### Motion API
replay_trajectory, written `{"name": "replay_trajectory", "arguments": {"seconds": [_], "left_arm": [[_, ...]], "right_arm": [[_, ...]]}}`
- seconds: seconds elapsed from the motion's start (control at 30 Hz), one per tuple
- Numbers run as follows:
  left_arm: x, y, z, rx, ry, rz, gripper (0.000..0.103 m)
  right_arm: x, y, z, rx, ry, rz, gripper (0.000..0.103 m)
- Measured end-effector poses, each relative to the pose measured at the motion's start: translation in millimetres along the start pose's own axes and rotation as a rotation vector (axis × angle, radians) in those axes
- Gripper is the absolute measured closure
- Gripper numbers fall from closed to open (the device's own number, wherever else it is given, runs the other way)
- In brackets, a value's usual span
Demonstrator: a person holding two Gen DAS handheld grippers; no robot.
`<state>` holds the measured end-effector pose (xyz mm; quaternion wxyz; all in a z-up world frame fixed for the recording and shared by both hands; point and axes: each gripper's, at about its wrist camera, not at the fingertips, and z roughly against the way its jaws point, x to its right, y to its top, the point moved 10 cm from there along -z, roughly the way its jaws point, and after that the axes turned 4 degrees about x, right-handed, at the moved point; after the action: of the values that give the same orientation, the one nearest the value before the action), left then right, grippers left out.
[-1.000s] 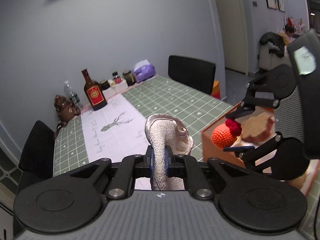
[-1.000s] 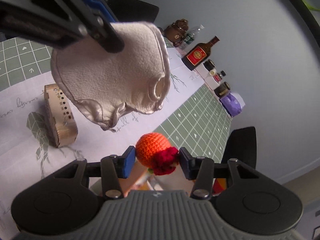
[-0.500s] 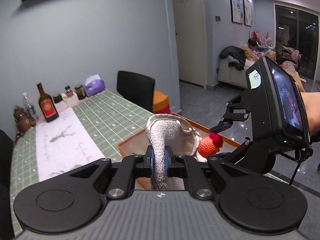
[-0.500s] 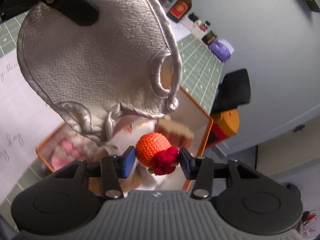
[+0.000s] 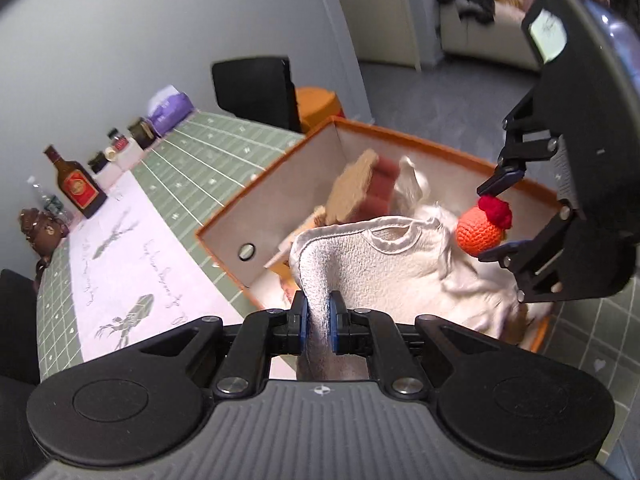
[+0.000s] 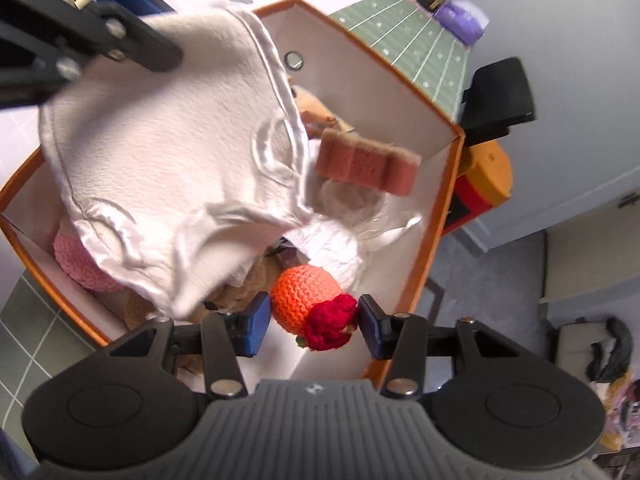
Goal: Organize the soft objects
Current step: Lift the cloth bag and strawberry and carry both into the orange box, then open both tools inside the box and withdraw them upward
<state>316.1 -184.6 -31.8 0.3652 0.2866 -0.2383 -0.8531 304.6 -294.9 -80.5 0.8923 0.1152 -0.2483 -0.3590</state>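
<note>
On the green checked table [image 5: 224, 164] stands an orange box [image 5: 420, 142]; above it the left gripper [image 5: 318, 322] pinches a white cloth [image 5: 384, 264], and the right gripper [image 6: 310, 322] clamps an orange crochet ball [image 6: 302, 300].

Table [image 5: 208, 160] w/ green grid cloth, white runner [image 5: 132, 264] along it. Orange box [image 5: 280, 168] sits on table at approx 2 o'clock of runner. At far end, approx 10 o'clock: liquor bottle [image 5: 76, 188], small jars [image 5: 120, 144], purple tissue pack [image 5: 168, 108], brown bear figure [image 5: 40, 228].
</note>
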Motion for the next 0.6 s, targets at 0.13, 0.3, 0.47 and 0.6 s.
{"name": "replay_trajectory", "arguments": {"seconds": [0.13,0.3,0.47,0.6], "left_arm": [[8,4,-20,-0.029,0.007,-0.079,0.091],[11,2,-53,-0.082,0.039,-0.189,0.090],[8,-7,-69,-0.108,0.036,-0.189,0.077],[0,-9,-69,-0.096,0.043,-0.160,0.070]], "right_arm": [[-4,-3,-9,-0.019,0.032,0.000,0.055],[-8,-4,-16,-0.024,0.049,0.003,0.054],[-3,1,-10,-0.001,0.040,0.010,0.045],[3,15,10,0.046,0.020,0.017,0.043]]}}
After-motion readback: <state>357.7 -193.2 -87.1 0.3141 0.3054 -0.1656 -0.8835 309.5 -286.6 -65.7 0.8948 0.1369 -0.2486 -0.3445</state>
